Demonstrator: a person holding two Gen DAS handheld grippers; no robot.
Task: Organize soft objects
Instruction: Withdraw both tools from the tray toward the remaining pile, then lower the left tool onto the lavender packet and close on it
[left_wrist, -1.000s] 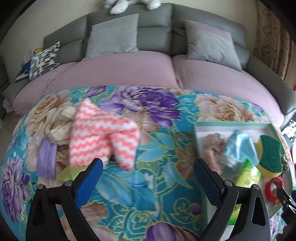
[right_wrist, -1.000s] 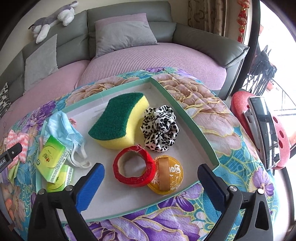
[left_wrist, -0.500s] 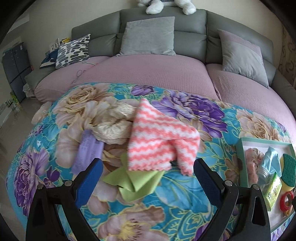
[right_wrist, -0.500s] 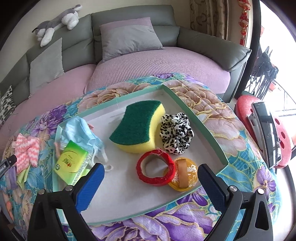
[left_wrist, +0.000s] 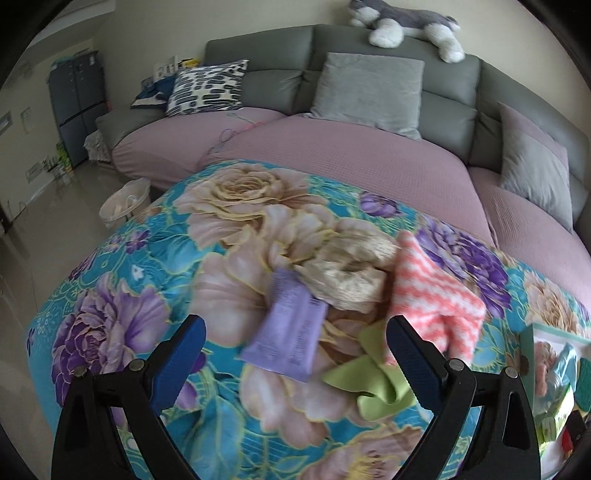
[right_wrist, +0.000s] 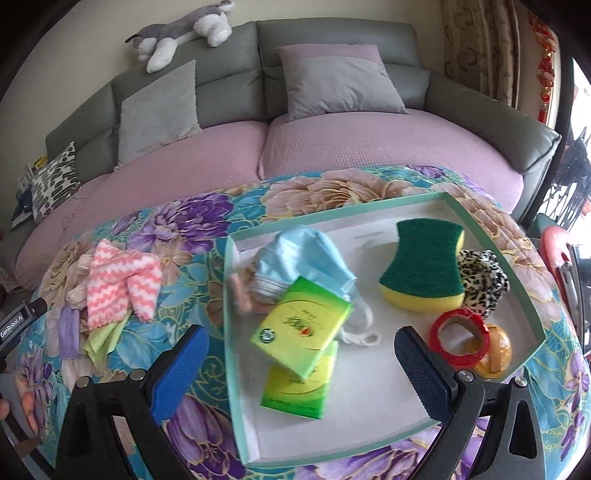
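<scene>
Cloths (left_wrist: 436, 306) lie heaped near tray rim (right_wrist: 231, 295); both tools (left_wrist: 295, 350) (right_wrist: 301, 354) gape, empty.

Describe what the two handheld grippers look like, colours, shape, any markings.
Both look alike. The left gripper and right gripper each have two black plastic arms with triangular cut-outs and silver pivot bolts, ending in flat blue textured pads. At the right view's left edge, part of the left unit carries a white "GenRobot.AI" label. No cables or sleeves show.
</scene>
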